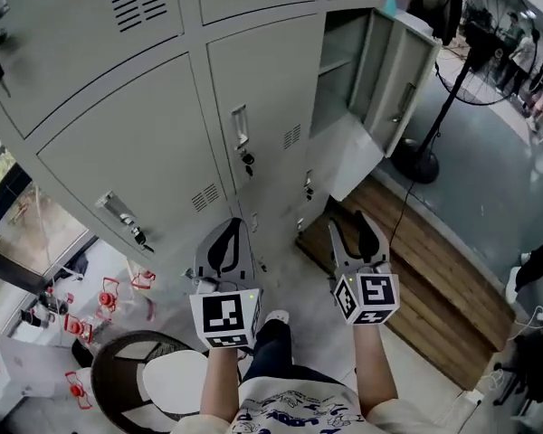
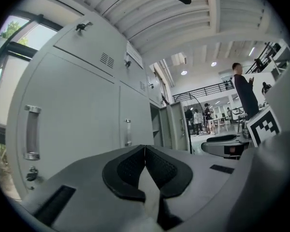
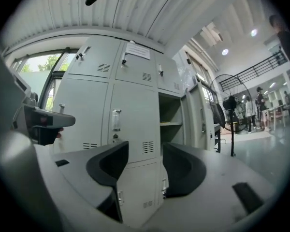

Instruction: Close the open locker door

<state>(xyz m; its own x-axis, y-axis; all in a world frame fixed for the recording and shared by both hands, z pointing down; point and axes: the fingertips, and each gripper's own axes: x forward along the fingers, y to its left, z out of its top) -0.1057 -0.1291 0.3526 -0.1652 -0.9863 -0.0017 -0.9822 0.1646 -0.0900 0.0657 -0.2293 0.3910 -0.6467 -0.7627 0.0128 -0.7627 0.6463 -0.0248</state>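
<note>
A bank of grey lockers [image 1: 145, 143] stands ahead. One upper locker at the right is open, its door [image 1: 400, 84] swung out to the right and its shelf [image 3: 171, 123] bare. My left gripper [image 1: 227, 235] is shut with nothing in it, held low in front of the closed lockers. To its right my right gripper [image 1: 354, 228] is open and empty, well short of the open door [image 3: 199, 117]. In the left gripper view the open locker [image 2: 173, 127] lies far off to the right.
A black standing fan [image 1: 475, 39] stands just right of the open door. Wooden flooring [image 1: 434, 269] runs along the lockers' right side. A round stool [image 1: 140, 378] and small red items [image 1: 109, 297] lie at lower left. People [image 2: 244, 93] stand far off in the hall.
</note>
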